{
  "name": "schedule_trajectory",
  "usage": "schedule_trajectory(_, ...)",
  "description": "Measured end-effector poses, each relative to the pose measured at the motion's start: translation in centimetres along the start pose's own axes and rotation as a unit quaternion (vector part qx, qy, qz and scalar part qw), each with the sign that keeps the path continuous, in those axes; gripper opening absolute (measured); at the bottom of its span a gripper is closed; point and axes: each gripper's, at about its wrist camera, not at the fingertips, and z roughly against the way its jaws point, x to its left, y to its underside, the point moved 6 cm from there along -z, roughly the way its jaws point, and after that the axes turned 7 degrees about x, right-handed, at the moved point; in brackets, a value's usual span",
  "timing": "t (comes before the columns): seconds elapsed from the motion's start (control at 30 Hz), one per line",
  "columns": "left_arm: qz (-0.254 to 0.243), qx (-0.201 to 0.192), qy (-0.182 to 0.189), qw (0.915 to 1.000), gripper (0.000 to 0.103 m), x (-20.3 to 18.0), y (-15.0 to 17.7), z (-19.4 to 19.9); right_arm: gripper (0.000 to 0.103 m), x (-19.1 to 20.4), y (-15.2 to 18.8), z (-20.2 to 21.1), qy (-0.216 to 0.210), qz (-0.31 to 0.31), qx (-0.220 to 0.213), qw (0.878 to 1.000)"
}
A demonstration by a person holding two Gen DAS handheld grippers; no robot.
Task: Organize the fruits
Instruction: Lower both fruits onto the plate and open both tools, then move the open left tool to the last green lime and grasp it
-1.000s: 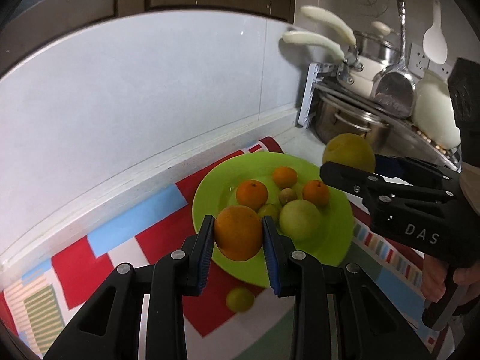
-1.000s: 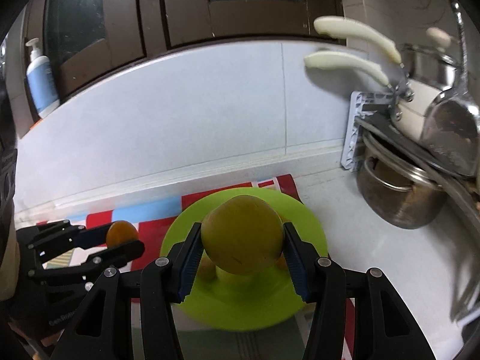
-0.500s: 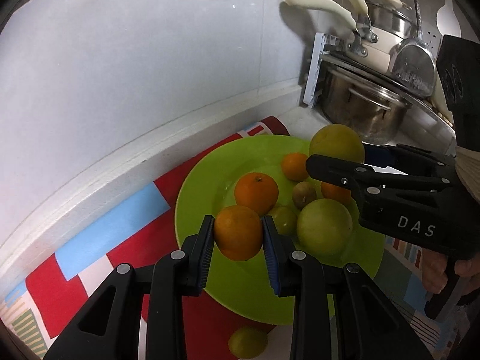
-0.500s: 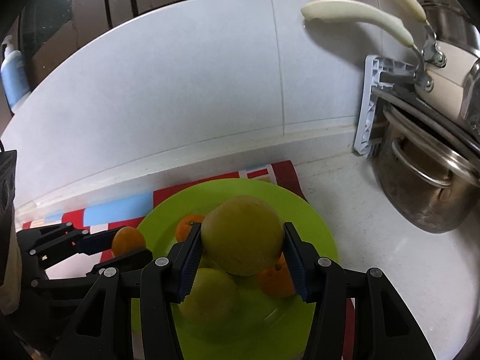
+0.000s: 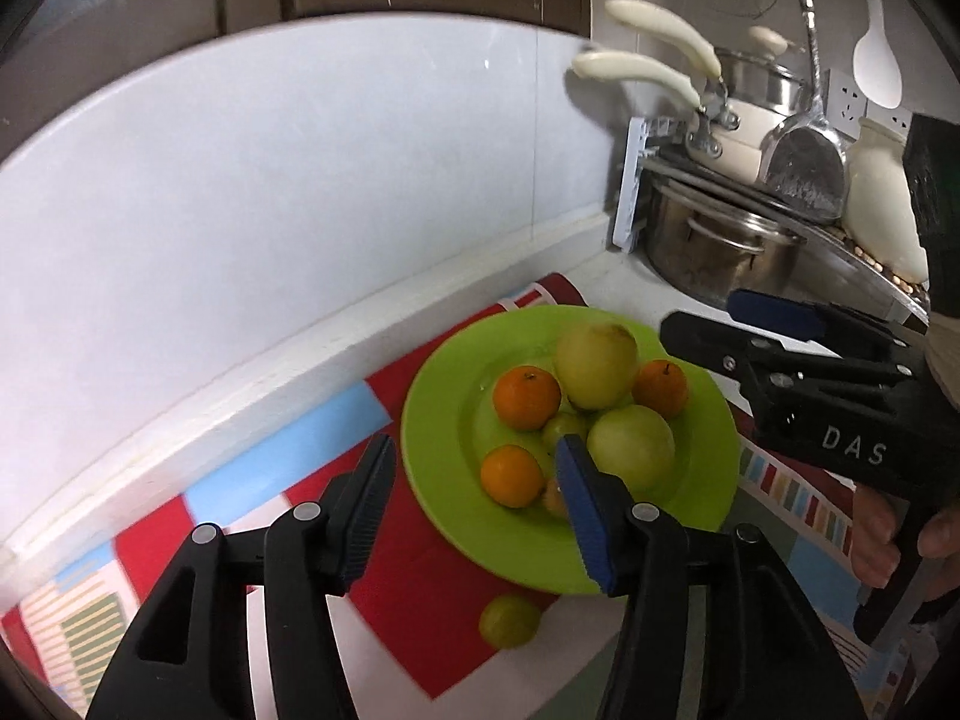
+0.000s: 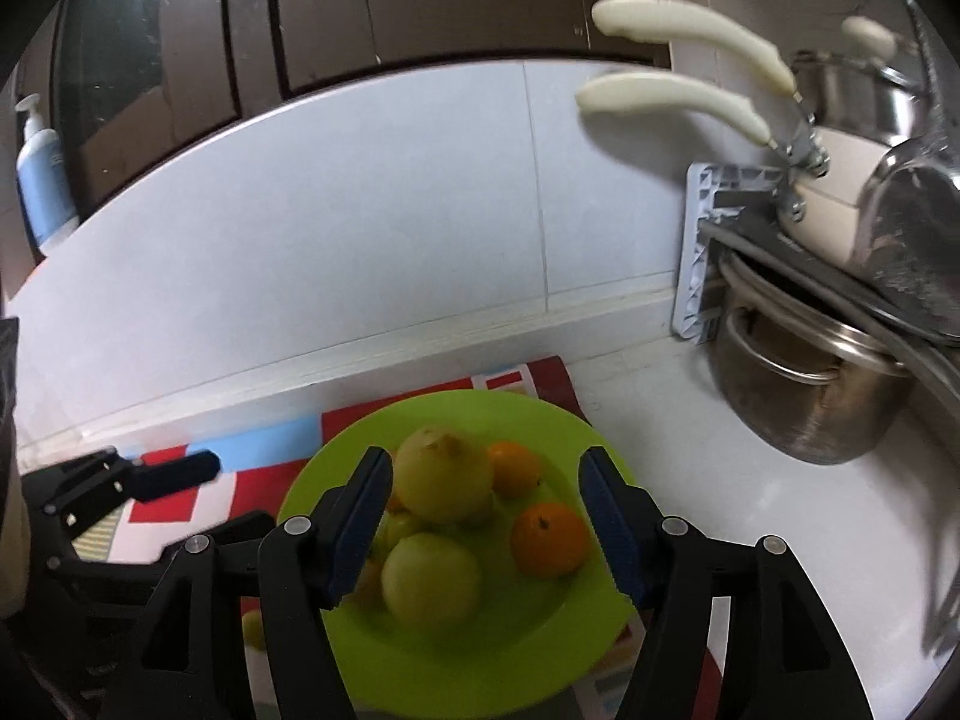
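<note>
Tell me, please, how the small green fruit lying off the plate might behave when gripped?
The small green fruit looks round and smooth, so it would probably roll on the mat if nudged. Being small, it likely weighs little but could slip between the blue pads.

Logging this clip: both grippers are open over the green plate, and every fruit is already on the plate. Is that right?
Not quite. Both the left gripper and the right gripper are open over the green plate, but one small green fruit lies off the plate on the mat, beside the near rim. The left wrist view shows it.
</note>
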Motion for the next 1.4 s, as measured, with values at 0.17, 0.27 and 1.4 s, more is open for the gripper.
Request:
schedule_trajectory(0.17,0.017,-0.018,-0.009,0.9996,0.058,0.3,0.8,3.4,0.069,0.8,1.1,3.2,0.006,0.002,-0.009,1.0)
schedule_trajectory(0.27,0.026,-0.025,-0.013,0.9993,0.058,0.5,1.3,5.0,0.069,1.4,1.6,4.9,0.008,0.003,-0.014,1.0)
schedule_trajectory(1.4,0.0,0.011,0.037,0.9993,0.064,-1.1,7.9,4.5,0.074,4.0,8.6,8.7,0.037,-0.006,0.021,0.999)
